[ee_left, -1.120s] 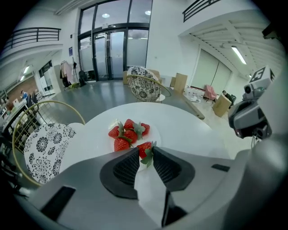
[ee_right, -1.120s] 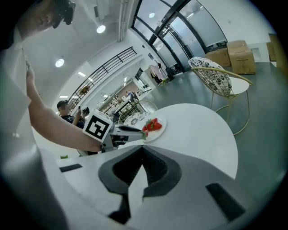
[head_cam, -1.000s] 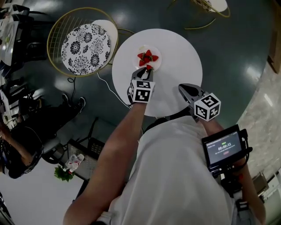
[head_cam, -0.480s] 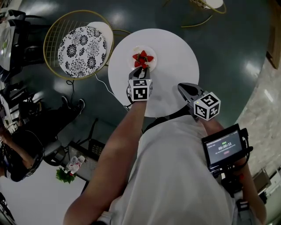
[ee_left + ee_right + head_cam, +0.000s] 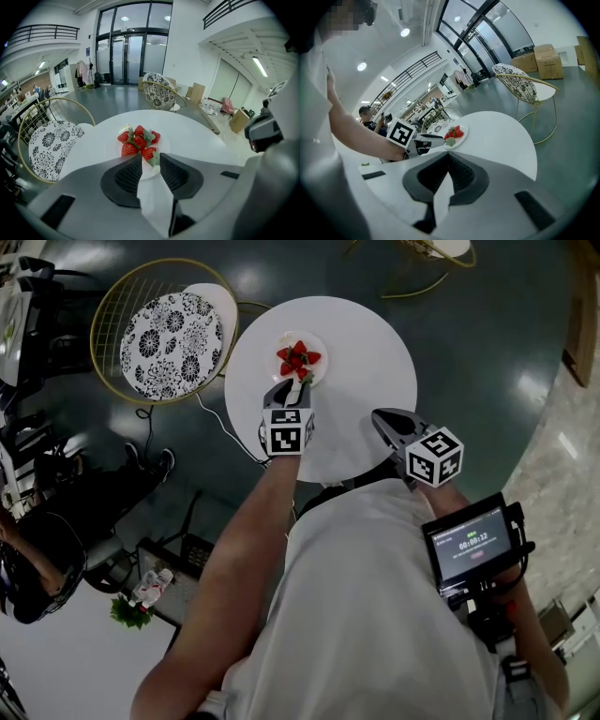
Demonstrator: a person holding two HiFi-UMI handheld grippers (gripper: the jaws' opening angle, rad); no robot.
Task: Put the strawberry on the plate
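A white plate (image 5: 318,345) on the round white table (image 5: 366,362) carries a small pile of red strawberries (image 5: 297,356). My left gripper (image 5: 296,382) reaches over the plate's near rim (image 5: 112,150). It is shut on one strawberry (image 5: 147,153), whose green leaf rests against the right jaw, just in front of the pile (image 5: 136,138). My right gripper (image 5: 378,418) hovers over the table's near right part, apart from the plate. Its jaws (image 5: 449,155) meet at the tips with nothing between them. The right gripper view shows the plate (image 5: 461,138) beyond the left gripper.
A gold wire chair with a black-and-white patterned cushion (image 5: 169,334) stands left of the table. Another gold chair frame (image 5: 441,259) is at the far edge. A seated person (image 5: 37,568) is at the far left. A small screen (image 5: 469,545) hangs by my right arm.
The head view has drifted, so the table sits a little further left and up. Both grippers keep their places relative to the plate.
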